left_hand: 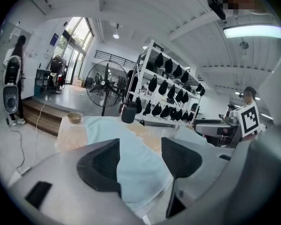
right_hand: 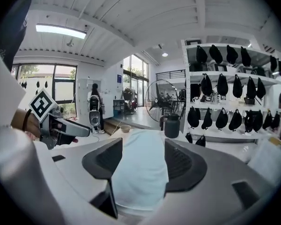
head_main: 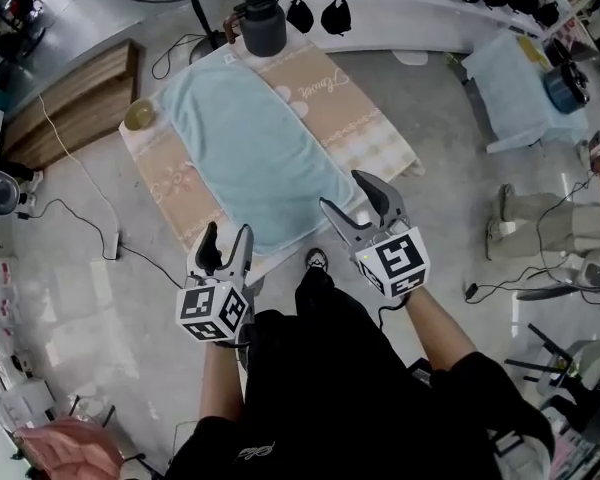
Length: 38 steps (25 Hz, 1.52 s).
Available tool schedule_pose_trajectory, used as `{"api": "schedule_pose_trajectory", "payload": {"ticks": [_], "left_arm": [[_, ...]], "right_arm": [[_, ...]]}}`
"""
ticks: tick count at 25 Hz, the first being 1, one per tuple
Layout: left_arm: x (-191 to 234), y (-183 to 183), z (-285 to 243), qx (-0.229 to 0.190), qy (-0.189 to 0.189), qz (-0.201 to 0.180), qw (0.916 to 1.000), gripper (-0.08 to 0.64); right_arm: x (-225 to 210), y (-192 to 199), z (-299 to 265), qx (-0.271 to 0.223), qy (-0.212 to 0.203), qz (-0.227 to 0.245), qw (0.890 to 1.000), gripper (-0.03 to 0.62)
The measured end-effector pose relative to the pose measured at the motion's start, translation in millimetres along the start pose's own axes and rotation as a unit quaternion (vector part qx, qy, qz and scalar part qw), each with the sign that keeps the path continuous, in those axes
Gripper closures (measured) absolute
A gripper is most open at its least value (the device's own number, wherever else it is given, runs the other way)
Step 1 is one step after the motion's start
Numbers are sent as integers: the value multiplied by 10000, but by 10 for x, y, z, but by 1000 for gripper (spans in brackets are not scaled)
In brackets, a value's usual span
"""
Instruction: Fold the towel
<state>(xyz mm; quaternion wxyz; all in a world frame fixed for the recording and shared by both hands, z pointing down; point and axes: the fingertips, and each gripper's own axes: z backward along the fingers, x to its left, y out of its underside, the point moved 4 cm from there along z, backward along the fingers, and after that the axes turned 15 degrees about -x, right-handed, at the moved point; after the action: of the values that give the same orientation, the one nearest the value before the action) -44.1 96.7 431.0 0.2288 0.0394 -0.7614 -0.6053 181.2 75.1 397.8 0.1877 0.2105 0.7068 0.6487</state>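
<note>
I hold both claws up in front of me at the near end of the tabletop, and neither one has hold of anything. My left claw has its jaws standing a fair way apart. The left gripper view shows only the towel lying beyond the gap, with nothing pinched between them. From above, this claw sits just off the towel's near left corner, level with the near edge.

My right claw is spread about as wide, and its gap is likewise empty. In the head view its tips overlap the towel's near right corner. I cannot tell how high above the cloth they are, and I see no contact.

The towel is light blue and lies spread flat, one layer, unfolded. Its long side runs away from me down the tabletop. It rests on a beige patterned cloth, which shows in a wide band along the towel's right side and a narrower one along its left.

A dark jug stands upright at the far end, just past the towel's far edge. A small bowl sits just beside the towel's far left corner. Beyond the tabletop stand a large fan and white shelves hung with black bags.
</note>
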Motion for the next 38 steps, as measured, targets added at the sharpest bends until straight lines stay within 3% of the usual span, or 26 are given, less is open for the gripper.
{"api": "schedule_pose_trajectory", "payload": {"ticks": [7,17,22,27,35,38], "left_arm": [[157,731,-95,1024,-460,351,9931,299],[399,1705,-23,1952,-1013,1088,9694,299],[521,1945,-29,2145,-1319,1196,9604,299],[546,2075,10,2312,-1490,1488,9498,299],[520,2255,-32,2603,-1505,1673,9389,301],[529,2259,-73,2637,-1530,1719,9368,310]], "right_arm": [[-268,768,-174,673,-221,-410,9966,333],[-550,1806,-169,1781,6,-729,9813,333],[-667,2107,-166,2176,73,-970,9712,334],[-760,2343,-183,2500,239,-1549,9555,334],[-851,2576,-181,2873,261,-1772,9409,339],[-854,2583,-198,2948,243,-1779,9386,395]]}}
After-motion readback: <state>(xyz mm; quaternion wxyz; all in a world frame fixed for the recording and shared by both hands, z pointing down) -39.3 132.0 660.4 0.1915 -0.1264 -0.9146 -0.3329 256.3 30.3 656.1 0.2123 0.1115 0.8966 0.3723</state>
